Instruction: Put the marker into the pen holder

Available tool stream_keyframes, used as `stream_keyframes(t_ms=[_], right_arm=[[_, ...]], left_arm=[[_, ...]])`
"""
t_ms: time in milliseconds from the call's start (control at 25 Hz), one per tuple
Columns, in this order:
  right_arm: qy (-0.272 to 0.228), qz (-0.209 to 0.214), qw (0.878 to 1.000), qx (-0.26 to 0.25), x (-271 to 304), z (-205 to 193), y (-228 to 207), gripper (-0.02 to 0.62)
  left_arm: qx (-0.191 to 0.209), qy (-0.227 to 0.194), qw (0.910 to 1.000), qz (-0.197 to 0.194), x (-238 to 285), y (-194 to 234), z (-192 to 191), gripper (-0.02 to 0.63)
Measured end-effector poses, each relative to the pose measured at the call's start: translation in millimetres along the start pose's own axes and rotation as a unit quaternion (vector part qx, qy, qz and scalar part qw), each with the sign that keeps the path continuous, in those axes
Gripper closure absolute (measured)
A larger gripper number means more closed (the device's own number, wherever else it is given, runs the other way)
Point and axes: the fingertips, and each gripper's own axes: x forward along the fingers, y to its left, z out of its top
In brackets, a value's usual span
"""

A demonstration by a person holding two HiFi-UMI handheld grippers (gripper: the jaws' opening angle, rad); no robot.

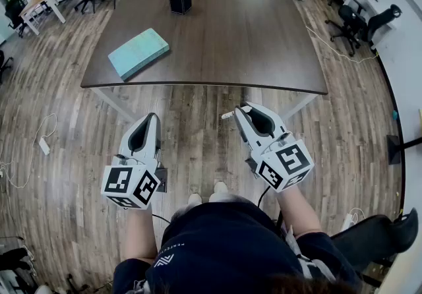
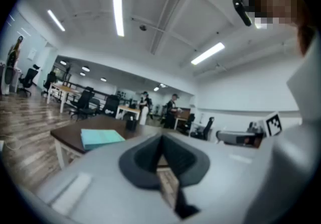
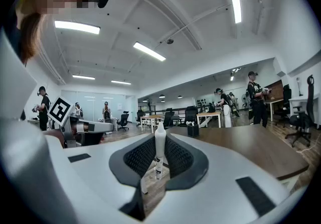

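The white marker (image 3: 160,148) is clamped between the ribbed pads of the right gripper (image 3: 159,161), standing upright across the jaws with its capped end poking above them. In the head view, the marker (image 1: 228,115) sticks out sideways from the tip of the right gripper (image 1: 245,111), held over the wooden floor (image 1: 198,154) just short of the tabletop's near edge. The black pen holder (image 1: 179,1) stands well apart from it, close to the far edge of the dark tabletop (image 1: 250,42), with something pale sticking out of its top. A teal book (image 1: 138,53) lies near the tabletop's near left corner. The left gripper (image 1: 152,117) is clenched with nothing between its jaws, also over the floor, beside the right one.
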Motion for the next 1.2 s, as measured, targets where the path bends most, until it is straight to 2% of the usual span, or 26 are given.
stream_keyframes(t_ms=[160,400,640,880,1200], right_arm=[[0.005,0.002,1.000,0.005,1,-4,-14,0.545],[0.004,0.015,1.000,0.012,2,-6,-38,0.545],[-0.004,0.038,0.999,0.023,12,-5,-56,0.545],[0.006,0.064,0.998,0.025,35,-7,-55,0.545],[0.014,0.055,0.998,0.018,81,-11,-63,0.545]], left_arm=[[0.015,0.006,0.9999,0.000,13,-6,-4,0.600],[-0.005,0.005,1.0000,0.002,36,-19,-9,0.600],[0.001,0.013,0.9998,0.015,48,-25,-13,0.600],[-0.019,0.019,0.9988,0.040,54,-7,-13,0.600],[-0.010,0.019,0.9995,0.022,87,25,-12,0.600]])
